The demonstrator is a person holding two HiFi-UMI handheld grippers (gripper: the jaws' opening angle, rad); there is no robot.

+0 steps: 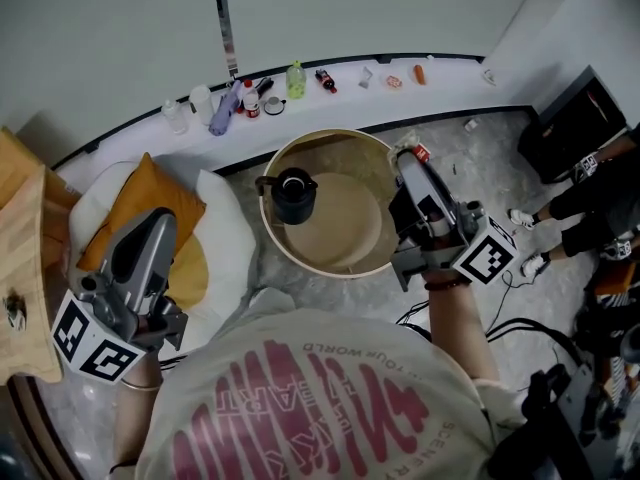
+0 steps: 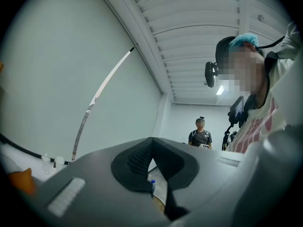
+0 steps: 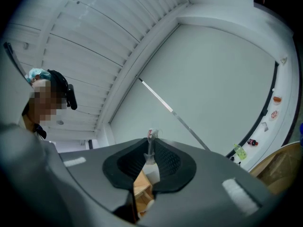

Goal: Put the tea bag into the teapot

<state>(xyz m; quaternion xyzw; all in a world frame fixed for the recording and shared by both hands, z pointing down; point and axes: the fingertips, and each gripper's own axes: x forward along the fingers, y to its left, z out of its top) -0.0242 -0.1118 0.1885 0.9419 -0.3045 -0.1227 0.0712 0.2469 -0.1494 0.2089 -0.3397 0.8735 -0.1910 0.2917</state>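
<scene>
A dark teapot (image 1: 293, 196) with its top open stands on the left part of a round wooden table (image 1: 355, 253). My right gripper (image 1: 405, 156) is raised over the table's right rim, to the right of the teapot, and is shut on a tea bag (image 1: 414, 150). In the right gripper view the tea bag (image 3: 151, 151) is pinched between the pads and its tag pokes up above the gripper (image 3: 150, 145). My left gripper (image 1: 160, 218) is held low at the left over the cushions, well away from the teapot. Its jaws (image 2: 151, 143) meet with nothing between them.
A curved ledge (image 1: 330, 103) along the wall carries several bottles and small items. An orange cushion (image 1: 140, 203) and a white cushion (image 1: 228, 233) lie left of the table, beside wooden furniture (image 1: 25, 258). A person's legs (image 1: 590, 203) and a black box (image 1: 578, 118) are at the right.
</scene>
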